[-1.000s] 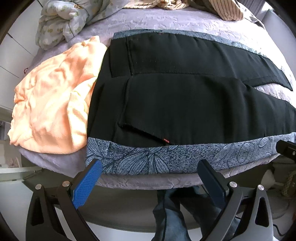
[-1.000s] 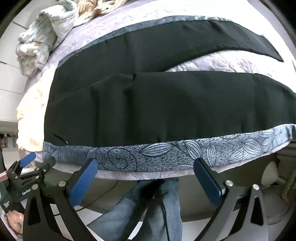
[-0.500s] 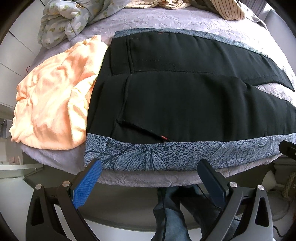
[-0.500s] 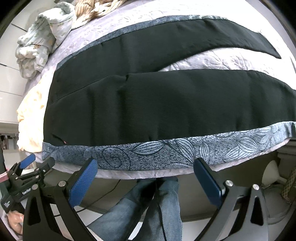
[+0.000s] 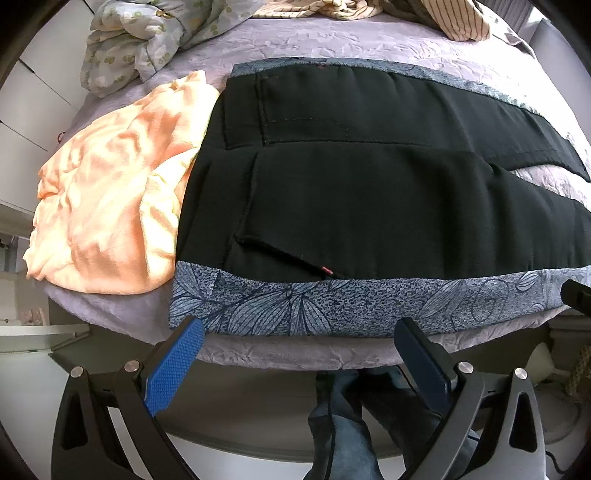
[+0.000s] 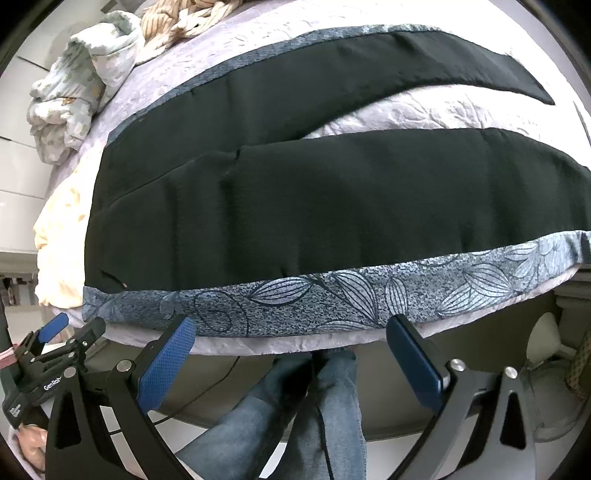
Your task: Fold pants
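Black pants (image 5: 369,199) with a grey leaf-print side stripe (image 5: 332,306) lie spread flat on a lilac bed, waist to the left, both legs running right and parted. In the right wrist view the same pants (image 6: 332,206) show their near leg and printed stripe (image 6: 332,299) along the bed's front edge. My left gripper (image 5: 299,354) hovers open just off the bed edge, below the waist end of the stripe, holding nothing. My right gripper (image 6: 291,350) is open too, below the stripe midway along the near leg, touching no cloth.
A peach garment (image 5: 110,199) lies crumpled left of the waist. A pale floral quilt (image 5: 147,40) and a striped cloth (image 5: 461,18) are bunched at the far side. The person's jeans-clad legs (image 6: 295,417) stand below the lilac bedspread's front edge (image 5: 295,354). The left gripper's body (image 6: 48,365) shows at lower left.
Both grippers have edged closer to the bed's front edge; the printed stripe now sits just above their fingertips. The pants have not moved, and both stay open.
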